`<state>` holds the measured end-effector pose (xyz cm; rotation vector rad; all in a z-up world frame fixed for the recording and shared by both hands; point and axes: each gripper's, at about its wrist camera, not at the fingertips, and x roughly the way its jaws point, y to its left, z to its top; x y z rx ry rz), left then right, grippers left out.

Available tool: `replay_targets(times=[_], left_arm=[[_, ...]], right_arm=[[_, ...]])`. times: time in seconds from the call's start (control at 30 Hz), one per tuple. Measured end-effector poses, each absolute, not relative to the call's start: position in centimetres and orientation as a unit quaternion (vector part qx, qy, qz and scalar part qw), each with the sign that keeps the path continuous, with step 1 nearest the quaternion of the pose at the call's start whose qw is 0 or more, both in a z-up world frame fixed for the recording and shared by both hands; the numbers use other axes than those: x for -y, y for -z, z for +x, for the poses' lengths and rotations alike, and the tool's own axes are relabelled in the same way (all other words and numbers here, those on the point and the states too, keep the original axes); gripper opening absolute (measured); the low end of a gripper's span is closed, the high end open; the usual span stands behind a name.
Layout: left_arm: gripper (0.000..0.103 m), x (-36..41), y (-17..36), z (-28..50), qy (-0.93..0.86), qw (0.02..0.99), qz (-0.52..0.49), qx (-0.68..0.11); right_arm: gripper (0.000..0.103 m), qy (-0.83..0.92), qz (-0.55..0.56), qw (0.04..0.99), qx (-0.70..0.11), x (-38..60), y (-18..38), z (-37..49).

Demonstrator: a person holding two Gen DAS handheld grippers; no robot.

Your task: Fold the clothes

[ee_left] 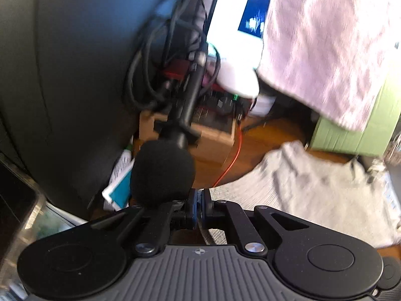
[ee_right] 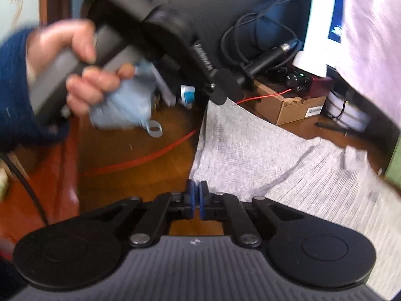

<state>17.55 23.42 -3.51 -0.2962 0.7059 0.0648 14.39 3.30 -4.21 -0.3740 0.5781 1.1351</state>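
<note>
A grey knit garment [ee_left: 313,195] lies spread on the brown wooden table [ee_left: 265,135]. My left gripper [ee_left: 199,200] is shut on one edge of it, and a strip of grey cloth shows under the pads. In the right wrist view a hand holds the left gripper [ee_right: 219,97], which lifts a corner of the grey garment [ee_right: 250,150] off the table. My right gripper [ee_right: 196,197] is shut low over the table at the garment's near left edge. No cloth shows between its pads.
A pale pink cloth [ee_left: 325,50] hangs at the upper right, over a lit monitor [ee_left: 233,12]. A foam-capped microphone [ee_left: 163,173], cables, a cardboard box [ee_right: 293,105], a red wire [ee_right: 150,155], a green box [ee_left: 351,138] and a blue cloth bundle [ee_right: 125,107] crowd the table.
</note>
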Motion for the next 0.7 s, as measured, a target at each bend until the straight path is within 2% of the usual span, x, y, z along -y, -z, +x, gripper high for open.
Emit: replay_targets(times=[0.17,0.3,0.53,0.7], left_arm=[[0.003,-21.7,-0.4,17.2,0.007,0.940,-0.156,-0.304],[0.003,-18.2,-2.5,19.4,0.047,0.944,-0.146,-0.291],[0.003,-9.5,-4.0,26.4,0.124,0.933,-0.122,-0.315],[0.003,-3.6,-2.7,30.3,0.156,0.921,-0.100,-0.343]], right_arm=[[0.004,-0.539,-0.044,0.798,-0.268,0.8,1.5,15.6],[0.004,-0.517,0.018,0.812,-0.269,4.5,0.6,16.7],[0.004,-0.447,0.097,0.846,-0.273,11.7,1.0,18.7],[0.004,-0.394,0.133,0.862,-0.288,15.6,2.4,20.0]])
